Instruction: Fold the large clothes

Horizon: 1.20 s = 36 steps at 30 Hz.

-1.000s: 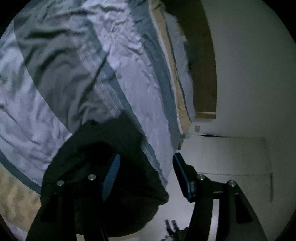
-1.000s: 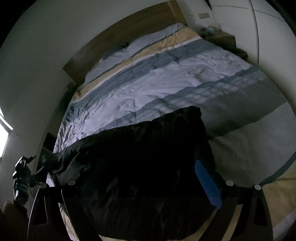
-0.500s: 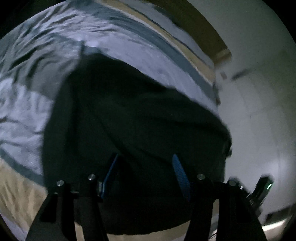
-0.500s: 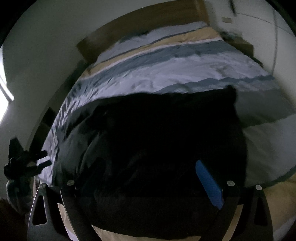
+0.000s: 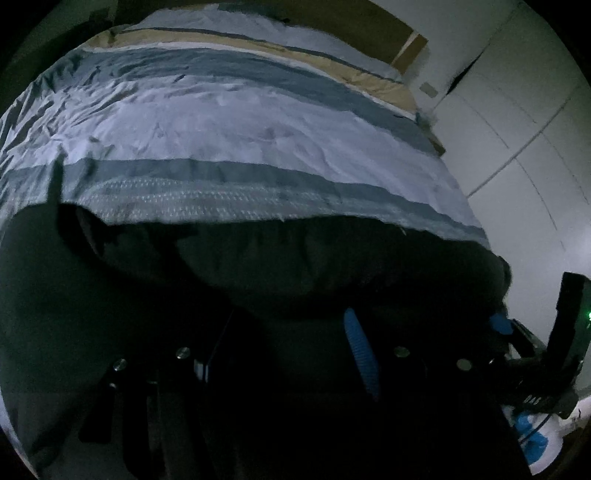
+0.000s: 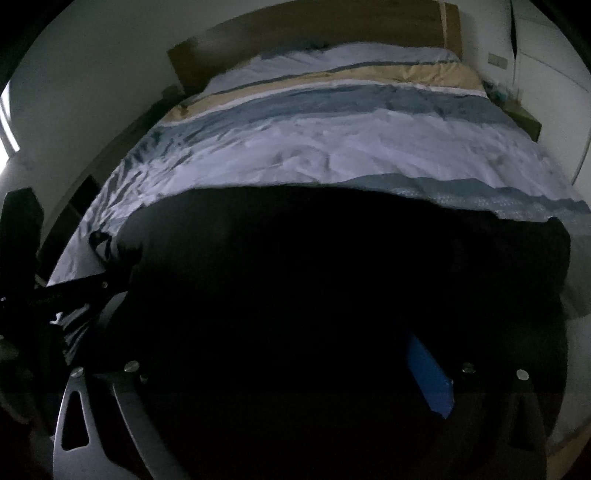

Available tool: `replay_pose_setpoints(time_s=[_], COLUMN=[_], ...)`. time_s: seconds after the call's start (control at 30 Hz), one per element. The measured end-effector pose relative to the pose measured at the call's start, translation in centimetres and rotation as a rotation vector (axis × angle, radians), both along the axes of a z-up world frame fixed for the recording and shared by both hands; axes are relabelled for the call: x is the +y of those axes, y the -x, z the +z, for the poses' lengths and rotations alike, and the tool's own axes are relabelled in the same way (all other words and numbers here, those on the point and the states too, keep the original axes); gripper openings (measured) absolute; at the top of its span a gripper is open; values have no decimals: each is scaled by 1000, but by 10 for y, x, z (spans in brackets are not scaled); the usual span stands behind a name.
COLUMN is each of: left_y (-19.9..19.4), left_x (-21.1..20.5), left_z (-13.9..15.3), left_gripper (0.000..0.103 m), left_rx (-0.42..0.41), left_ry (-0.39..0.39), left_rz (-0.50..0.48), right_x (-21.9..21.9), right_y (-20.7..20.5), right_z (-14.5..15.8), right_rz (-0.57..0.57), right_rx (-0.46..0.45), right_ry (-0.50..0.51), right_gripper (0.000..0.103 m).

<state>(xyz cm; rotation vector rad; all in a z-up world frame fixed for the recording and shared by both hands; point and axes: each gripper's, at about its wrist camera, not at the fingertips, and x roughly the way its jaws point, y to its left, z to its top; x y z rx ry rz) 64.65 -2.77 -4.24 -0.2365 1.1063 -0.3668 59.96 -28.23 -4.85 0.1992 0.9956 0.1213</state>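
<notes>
A large black fabric garment (image 5: 332, 266) is spread across the near end of a bed covered by a striped duvet in pale lilac, grey-blue and tan bands (image 5: 236, 122), and it fills the lower half of both wrist views. In the left wrist view its far edge runs across the patterned grey-blue band, and dark cloth lies over the left tool (image 5: 280, 354); only one blue ribbed pad (image 5: 360, 354) shows clearly, so whether this tool is spread or pinching the cloth cannot be told. At the right edge of that view the other handheld device is partly visible. In the right wrist view the garment (image 6: 332, 280) again covers the space between the fingers of the right tool (image 6: 280, 376); one blue pad (image 6: 430, 380) stands out at the right, while the left finger appears bare metal, and its grip is likewise unclear in the dim light. A brown wooden headboard (image 6: 332, 33) backs the bed, with white wardrobe doors (image 5: 524, 155) to the right.
</notes>
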Motion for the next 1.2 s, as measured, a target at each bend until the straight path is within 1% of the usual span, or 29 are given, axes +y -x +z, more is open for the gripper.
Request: replay_pose_setpoints(time_s=[0.13, 0.2, 0.33, 0.4, 0.63, 0.9, 1.03, 1.2], left_y=[-30, -41, -62, -65, -86, -85, -83, -83], left_x=[-2, -6, -16, -18, -18, -18, -18, -9], left_z=[-9, -16, -33, -40, -61, -68, -69, -62], left_gripper=[58, 58, 59, 60, 62, 62, 62, 62], left_rx=[-1, 4, 4, 1, 14, -1, -4, 42], left_ry=[-9, -26, -69, -78, -62, -41, -43, -13], left_rz=[22, 30, 30, 31, 45, 56, 55, 55], right_x=[-13, -21, -30, -31, -29, -26, -26, -37], right_y=[-28, -40, -60, -66, -85, -87, -87, -81], right_z=[-7, -18, -37, -45, -64, -72, -74, -66], right_rz=[-28, -47, -75, -82, -93, -100, -99, -84], right_rx=[5, 37, 71, 81, 98, 87, 90, 119], right_ry=[-5, -24, -45, -46, -35, -37, -39, -59], right_gripper=[102, 102, 102, 102, 102, 102, 102, 102])
